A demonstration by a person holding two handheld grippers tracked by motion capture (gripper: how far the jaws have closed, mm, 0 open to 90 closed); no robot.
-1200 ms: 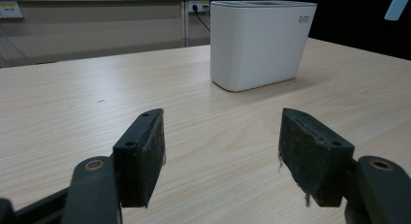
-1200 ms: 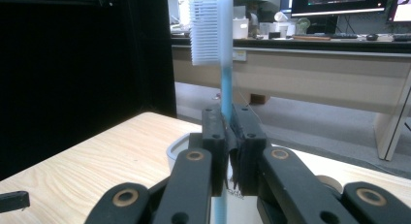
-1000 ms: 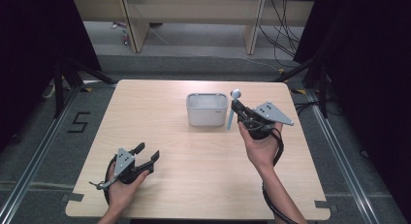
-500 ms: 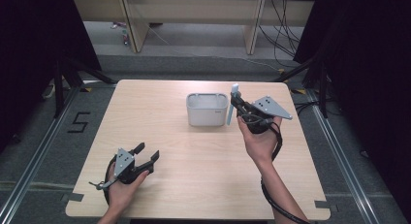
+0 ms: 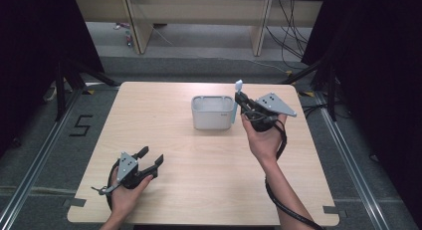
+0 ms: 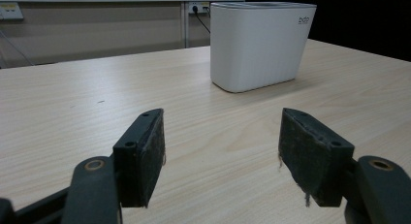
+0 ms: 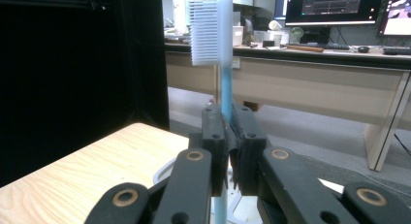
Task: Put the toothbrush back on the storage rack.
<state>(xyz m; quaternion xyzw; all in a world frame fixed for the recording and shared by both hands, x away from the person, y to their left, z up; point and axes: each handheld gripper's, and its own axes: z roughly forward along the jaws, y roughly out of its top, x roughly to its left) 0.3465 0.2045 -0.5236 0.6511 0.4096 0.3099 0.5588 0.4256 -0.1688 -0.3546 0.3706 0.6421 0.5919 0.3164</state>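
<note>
A toothbrush (image 5: 238, 85) with a pale blue handle and white bristles stands upright at the right end of a white container (image 5: 212, 121). My right gripper (image 5: 240, 101) is shut on its handle, with the brush head above the jaws. In the right gripper view the toothbrush (image 7: 209, 30) rises between the closed pads of the right gripper (image 7: 228, 132). My left gripper (image 5: 151, 155) rests on the table near the front left, open, with nothing in it. The left gripper (image 6: 220, 151) faces the white container (image 6: 259, 44) across bare wood.
The wooden table (image 5: 199, 185) has the container standing at its back middle. Dark curtains flank the table on both sides. Desks and cables lie on the floor behind it (image 5: 199, 21).
The right hand has shifted slightly, and the toothbrush head now sits a little higher and closer to the container's right end. The left gripper has not moved.
</note>
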